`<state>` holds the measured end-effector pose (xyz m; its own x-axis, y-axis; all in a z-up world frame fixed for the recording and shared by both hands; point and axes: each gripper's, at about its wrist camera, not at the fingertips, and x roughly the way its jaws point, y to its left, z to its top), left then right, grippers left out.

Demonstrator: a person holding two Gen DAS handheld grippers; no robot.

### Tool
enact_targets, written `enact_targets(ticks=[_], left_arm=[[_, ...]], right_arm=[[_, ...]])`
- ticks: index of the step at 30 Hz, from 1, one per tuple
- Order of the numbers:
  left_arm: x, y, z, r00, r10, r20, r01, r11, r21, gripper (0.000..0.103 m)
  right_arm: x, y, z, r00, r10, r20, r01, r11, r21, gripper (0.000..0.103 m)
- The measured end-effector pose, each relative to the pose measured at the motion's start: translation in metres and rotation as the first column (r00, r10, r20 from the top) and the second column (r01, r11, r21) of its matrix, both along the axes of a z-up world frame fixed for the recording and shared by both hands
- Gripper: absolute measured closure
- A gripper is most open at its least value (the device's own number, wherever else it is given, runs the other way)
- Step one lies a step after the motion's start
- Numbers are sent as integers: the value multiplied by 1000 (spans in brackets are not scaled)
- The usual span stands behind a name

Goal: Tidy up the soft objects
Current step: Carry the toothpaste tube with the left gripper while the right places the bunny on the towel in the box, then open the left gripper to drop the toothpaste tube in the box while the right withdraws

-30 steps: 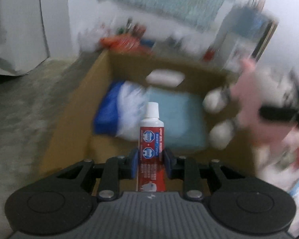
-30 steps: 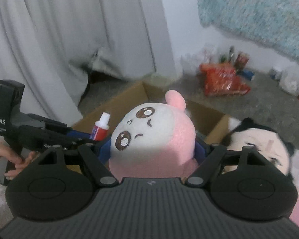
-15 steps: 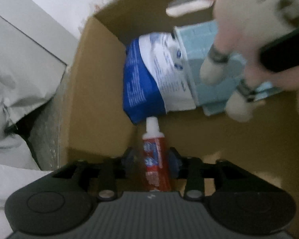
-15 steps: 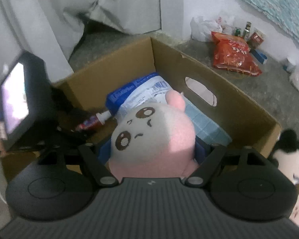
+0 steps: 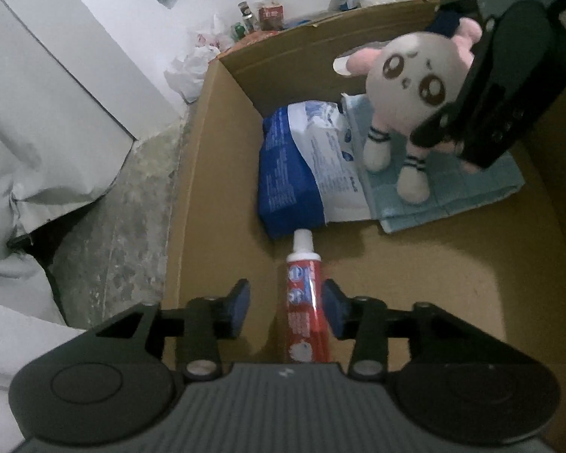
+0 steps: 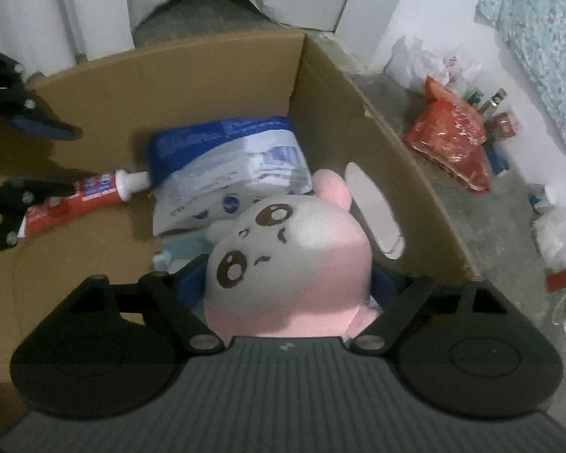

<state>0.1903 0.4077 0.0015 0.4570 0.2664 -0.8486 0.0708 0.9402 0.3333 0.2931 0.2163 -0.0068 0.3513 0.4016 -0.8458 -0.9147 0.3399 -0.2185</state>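
Both grippers are down inside the cardboard box [image 5: 215,173] now. The left gripper [image 5: 286,304] has its jaws spread, and the toothpaste tube [image 5: 305,302] lies between them on the box floor near the left wall, the left pad clear of it, cap touching the blue-and-white pack [image 5: 302,173] in the far left corner. The right gripper [image 6: 294,283] has its jaws opening around the pink plush toy [image 6: 294,260]; I can't tell if the pads touch it. The plush's feet rest on the light blue folded cloth [image 5: 456,192] by the far wall. A red snack bag [image 6: 452,136] lies outside on the floor.
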Motion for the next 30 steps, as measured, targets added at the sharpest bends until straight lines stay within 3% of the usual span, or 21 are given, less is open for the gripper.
enact_targets(ticks=[3,7,11,12,13,14,15,17,21,24,25,27,30], left_arm=[[-4,-3,-1,1000,7,5,-7,1000,-6,53],[-9,-4,4,1000,-1,17,2,999,-37,52],[-18,-8,12,999,-8,32,9,999,-51,52],[-21,-8,15,999,-7,36,8,999,-53,52],[-24,-8,16,999,-5,37,7,998,-59,52],[-26,-9,19,999,-6,35,8,998,-65,52],[-29,-10,20,999,-7,33,10,997,-71,52],[-33,-12,23,999,-8,37,10,997,-73,52],[-36,-15,28,999,-4,47,8,996,-89,52],[-38,-19,33,998,17,65,-10,994,-105,52],[-41,-21,38,996,24,83,-14,993,-115,52],[-53,-27,51,990,33,136,-13,990,-143,37],[-82,-46,78,972,40,233,-1,986,-167,35]], right_arm=[[0,-4,8,1000,18,-6,-19,999,-29,15],[-5,-19,21,997,33,74,-26,995,-98,11],[0,-31,38,998,-10,55,14,998,-62,12],[1,-34,41,999,-24,28,25,998,-49,23],[2,-36,41,999,-34,-8,33,998,-44,55],[4,-37,39,997,-51,-53,48,997,-61,69],[8,-38,34,992,-99,-81,92,992,-86,76],[12,-40,25,984,-159,-85,152,984,-89,76],[14,-43,29,977,-167,-131,171,985,20,73],[11,-47,35,978,-177,-112,183,982,39,72],[8,-55,42,976,-178,-122,188,980,72,70],[2,-80,65,971,-200,-128,221,959,177,65],[-16,-145,109,966,-218,-141,255,902,349,59]])
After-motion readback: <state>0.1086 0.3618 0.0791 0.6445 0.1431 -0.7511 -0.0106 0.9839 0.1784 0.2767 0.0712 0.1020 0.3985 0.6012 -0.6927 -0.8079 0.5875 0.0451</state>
